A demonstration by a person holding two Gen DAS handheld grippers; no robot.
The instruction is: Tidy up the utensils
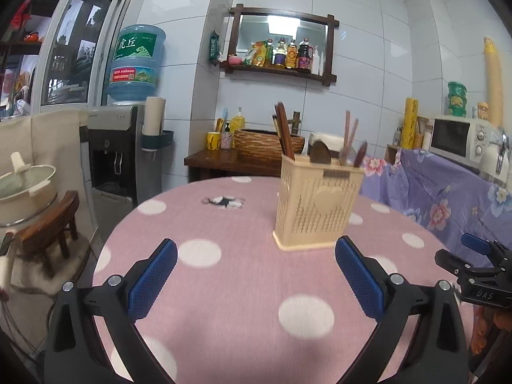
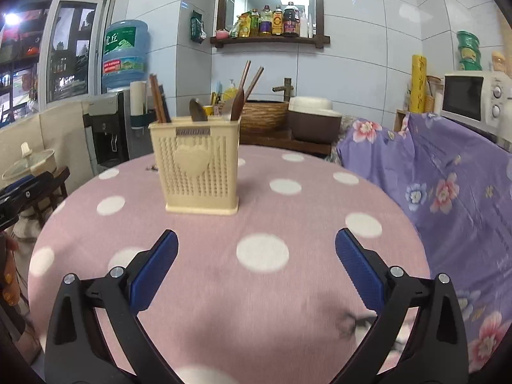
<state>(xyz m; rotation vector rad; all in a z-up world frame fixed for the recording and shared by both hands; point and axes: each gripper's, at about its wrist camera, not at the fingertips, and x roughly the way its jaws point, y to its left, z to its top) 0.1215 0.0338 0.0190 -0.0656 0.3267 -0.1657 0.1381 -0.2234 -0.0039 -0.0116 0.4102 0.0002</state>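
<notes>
Both tongs, left gripper (image 1: 256,252) and right gripper (image 2: 256,244), stand wide open and empty at bottom of frame; the cream utensil holder (image 2: 195,166) with chopsticks (image 2: 158,99) stands above centre

The blue water jug (image 1: 136,64) on the dispenser is showing "虎丘" in white on its green label. The right hand-held gripper (image 1: 480,275), seen from the left wrist view, is bearing the letters "DAS". Bottle labels on the wall shelf (image 1: 281,72) are staying too small to read.
</notes>
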